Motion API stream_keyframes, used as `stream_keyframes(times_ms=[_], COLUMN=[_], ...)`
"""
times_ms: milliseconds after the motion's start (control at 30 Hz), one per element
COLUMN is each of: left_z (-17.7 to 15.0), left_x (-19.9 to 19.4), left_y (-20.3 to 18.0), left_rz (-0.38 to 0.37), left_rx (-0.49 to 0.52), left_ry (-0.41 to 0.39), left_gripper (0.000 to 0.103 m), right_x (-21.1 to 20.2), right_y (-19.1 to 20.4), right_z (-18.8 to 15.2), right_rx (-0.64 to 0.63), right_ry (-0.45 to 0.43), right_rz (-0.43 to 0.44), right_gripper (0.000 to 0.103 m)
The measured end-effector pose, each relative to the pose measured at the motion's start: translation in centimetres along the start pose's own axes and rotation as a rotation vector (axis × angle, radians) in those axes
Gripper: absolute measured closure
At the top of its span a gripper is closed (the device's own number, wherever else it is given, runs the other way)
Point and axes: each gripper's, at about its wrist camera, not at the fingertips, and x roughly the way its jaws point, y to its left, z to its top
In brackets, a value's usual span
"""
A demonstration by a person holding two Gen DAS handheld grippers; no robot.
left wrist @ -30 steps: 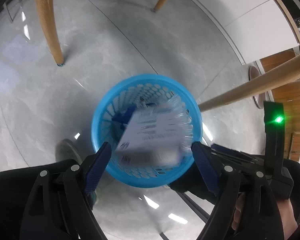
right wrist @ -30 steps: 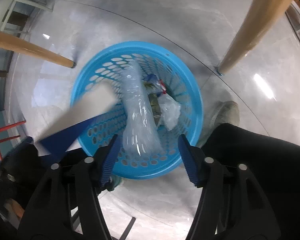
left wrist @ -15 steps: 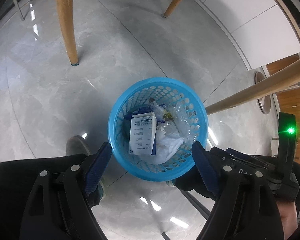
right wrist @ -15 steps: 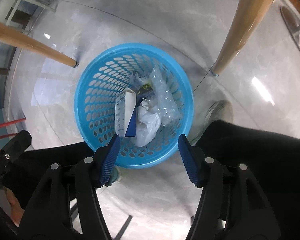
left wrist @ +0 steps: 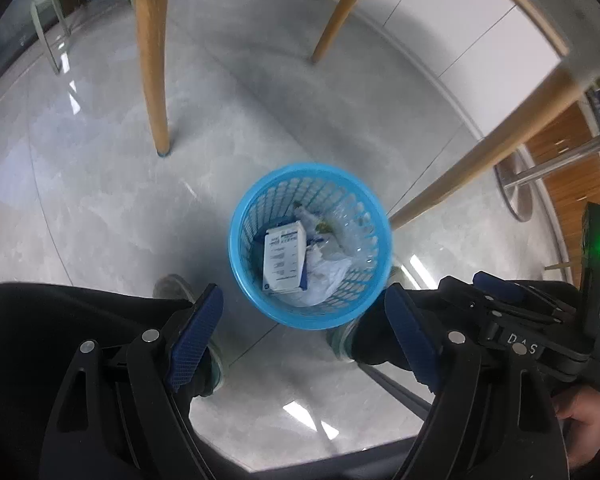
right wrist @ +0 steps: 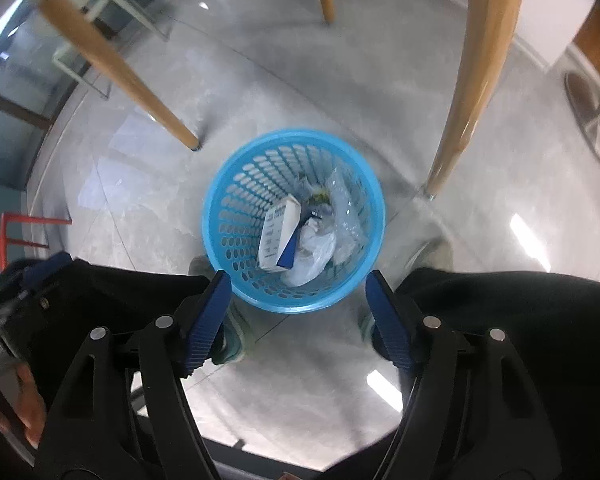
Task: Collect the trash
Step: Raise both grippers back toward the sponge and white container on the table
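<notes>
A round blue plastic basket (left wrist: pixel 240 216) (right wrist: pixel 220 208) stands on the grey floor below both grippers. Inside it lie a white and blue carton (left wrist: pixel 283 258) (right wrist: pixel 278 236), a white plastic bag (left wrist: pixel 324 276) (right wrist: pixel 314 248) and a crumpled clear plastic bottle (left wrist: pixel 350 236) (right wrist: pixel 342 208). My left gripper (left wrist: pixel 300 320) hangs open high above the basket with nothing between its fingers. My right gripper (right wrist: pixel 298 300) is also above the basket, its jaws opening and empty.
Wooden furniture legs (left wrist: pixel 152 60) (right wrist: pixel 476 80) stand around the basket. A person's dark trouser legs (left wrist: pixel 60 320) (right wrist: pixel 520 312) and shoes (left wrist: pixel 172 284) flank it. White cabinet fronts (left wrist: pixel 460 40) line the far side; a red metal frame (right wrist: pixel 16 232) is at left.
The carton and the clear bottle dropped from the grippers into the basket and now lie inside. Both grippers have risen, so the basket looks smaller. The right jaws have spread wider.
</notes>
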Motion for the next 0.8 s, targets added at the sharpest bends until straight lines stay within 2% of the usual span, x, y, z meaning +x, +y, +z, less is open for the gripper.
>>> stream_keyframes(times_ms=[200, 400, 500, 600, 700, 800], left_z=[-2.4, -3.7, -4.3, -4.7, -5.1, -5.1], left_x=[-3.9, -7.3, -9.1, -10.5, -13.2, -15.7], left_y=[-0.9, -1.7, -2.3, -2.9, -3.3, -3.7], left_rz=[0.023, 0.017, 0.021, 0.041, 0.077, 0.089], left_rx=[0.048, 0.100, 0.117, 0.132, 0.138, 0.153], left_ry=[-0.076, -0.140, -0.175, -0.215, -0.316, -0.365], left_gripper=[0.013, 0.011, 0.007, 0.006, 0.006, 0.006], right_x=[-4.3, -8.0, -10.8, -12.9, -15.9, -18.1], right_y=[1.0, 1.5, 2.0, 2.3, 2.4, 2.7], right_z=[-1.8, -3.4, -4.3, -4.9, -5.2, -5.4], right_rx=[-0.055, -0.095, -0.134, -0.157, -0.171, -0.177], right_ry=[-0.079, -0.131, -0.190, -0.237, -0.300, -0.356], right_rz=[0.005, 0.025, 0.020, 0.005, 0.015, 0.019], right_gripper=[0.023, 0.020, 0.014, 0.014, 0.009, 0.009])
